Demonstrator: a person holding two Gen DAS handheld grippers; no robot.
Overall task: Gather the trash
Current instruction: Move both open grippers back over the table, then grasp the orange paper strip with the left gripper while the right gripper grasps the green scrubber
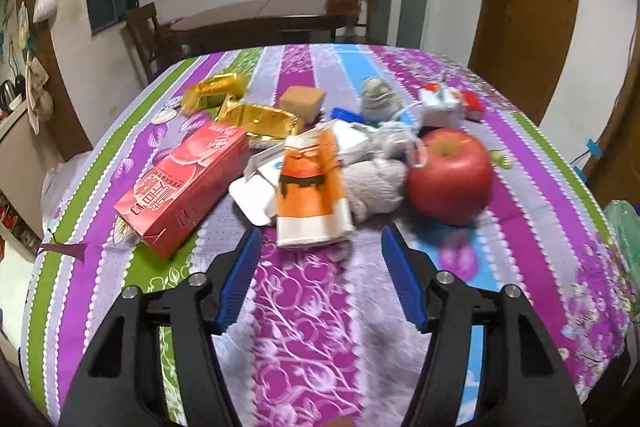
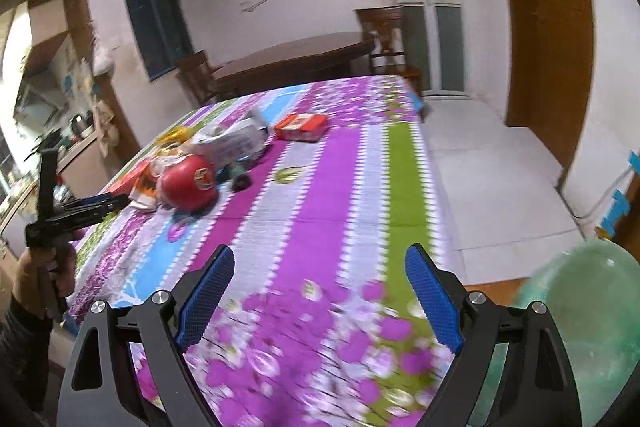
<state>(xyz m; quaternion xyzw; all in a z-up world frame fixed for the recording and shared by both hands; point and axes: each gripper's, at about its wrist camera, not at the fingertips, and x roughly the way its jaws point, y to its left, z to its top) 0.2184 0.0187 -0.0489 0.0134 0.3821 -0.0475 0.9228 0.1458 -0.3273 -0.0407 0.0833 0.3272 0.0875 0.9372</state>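
Trash heaped mid-table on striped purple floral tablecloth (image 1: 312, 307): flattened orange-and-white snack packet (image 1: 310, 187) nearest, lying over white plastic tray (image 1: 252, 197), touching grey crumpled cloth wad (image 1: 374, 183) on its right. Red rectangular drink carton (image 1: 182, 183) tipped on its side just left of the packet. Gold foil wrappers (image 1: 240, 107) behind, with tan square cake block (image 1: 302, 99) beside them. White crumpled paper and small white carton (image 1: 440, 105) at the back right, red-and-white flat box (image 2: 301, 126) further off. Round red apple (image 1: 450, 175) touching the cloth wad, right of the heap.

Left gripper (image 1: 320, 247) hovering just short of the orange packet, blue ribbed pads (image 1: 238, 279) spread wide, gripping nothing, touching nothing; seen in the right wrist view held in a hand (image 2: 42, 267) at the table's left edge. Right gripper (image 2: 320, 267) well apart from the heap, over the near part of the cloth, jaws likewise spread wide and empty. Translucent green plastic bag (image 2: 580, 291) just beside its right finger, off the table's edge. Frames somewhat blurred.
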